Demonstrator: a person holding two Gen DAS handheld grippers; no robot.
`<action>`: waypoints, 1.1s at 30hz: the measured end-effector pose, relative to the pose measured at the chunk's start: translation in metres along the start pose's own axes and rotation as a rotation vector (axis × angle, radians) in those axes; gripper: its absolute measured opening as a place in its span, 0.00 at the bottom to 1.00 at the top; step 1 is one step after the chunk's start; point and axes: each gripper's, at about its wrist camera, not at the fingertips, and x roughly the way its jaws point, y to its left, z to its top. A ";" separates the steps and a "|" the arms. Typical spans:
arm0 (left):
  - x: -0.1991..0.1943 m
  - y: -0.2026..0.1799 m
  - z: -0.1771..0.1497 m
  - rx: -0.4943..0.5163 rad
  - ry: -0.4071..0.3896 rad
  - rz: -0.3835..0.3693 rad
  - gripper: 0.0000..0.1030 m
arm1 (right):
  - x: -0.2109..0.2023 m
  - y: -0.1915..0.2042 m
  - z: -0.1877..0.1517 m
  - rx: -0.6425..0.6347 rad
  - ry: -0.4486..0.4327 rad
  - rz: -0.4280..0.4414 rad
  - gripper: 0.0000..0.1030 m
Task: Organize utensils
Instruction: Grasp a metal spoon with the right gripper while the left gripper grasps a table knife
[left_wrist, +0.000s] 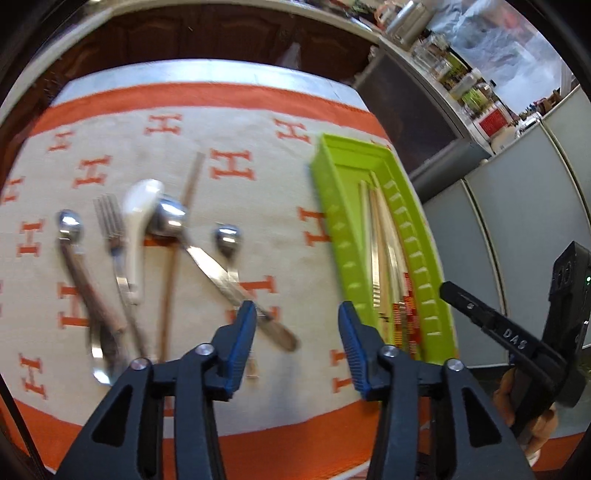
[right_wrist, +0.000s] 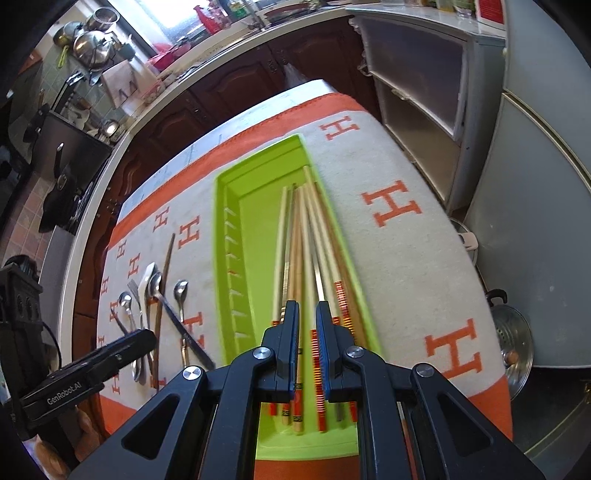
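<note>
Left wrist view: left gripper (left_wrist: 297, 317) at 6 o'clock, blue-padded jaws spread wide, nothing between them, hovering above the cloth. Orange-and-cream tablecloth (left_wrist: 258, 192) with orange H pattern covers the table. Lime-green plastic tray (left_wrist: 343, 236) at 3 o'clock, running from 1 toward 5 o'clock; bundle of wooden chopsticks (left_wrist: 380, 254) lies lengthwise inside it, their red-striped ends nearest the camera. Loose cutlery at 9 o'clock, well apart from the tray: small metal spoon (left_wrist: 70, 229), fork (left_wrist: 110, 221), white ceramic spoon (left_wrist: 138, 206), large metal spoon (left_wrist: 171, 218) with its bowl against the ceramic one, short spoon (left_wrist: 229, 240), and a single dark chopstick (left_wrist: 181, 243) passing under the group. Motion blur softens their outlines. Right gripper body appears at 4 o'clock, held in a hand. Right wrist view: right gripper (right_wrist: 307, 325) at 6 o'clock, directly above the near end of the tray (right_wrist: 229, 236), jaws drawn close with a narrow gap; a red-striped chopstick (right_wrist: 318, 354) shows in that gap, but actual contact cannot be told. Remaining chopsticks (right_wrist: 295, 236) fan along the tray's right side. Cutlery group (right_wrist: 155, 295) at 9 o'clock on the cloth.
</note>
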 end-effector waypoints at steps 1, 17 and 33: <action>-0.009 0.012 -0.002 0.000 -0.029 0.029 0.46 | 0.001 0.009 -0.001 -0.020 0.004 0.008 0.09; -0.042 0.148 -0.023 -0.126 -0.044 0.071 0.63 | 0.034 0.158 -0.020 -0.371 0.066 0.080 0.17; 0.009 0.175 -0.023 -0.074 -0.085 -0.048 0.35 | 0.087 0.191 -0.036 -0.450 0.165 0.077 0.17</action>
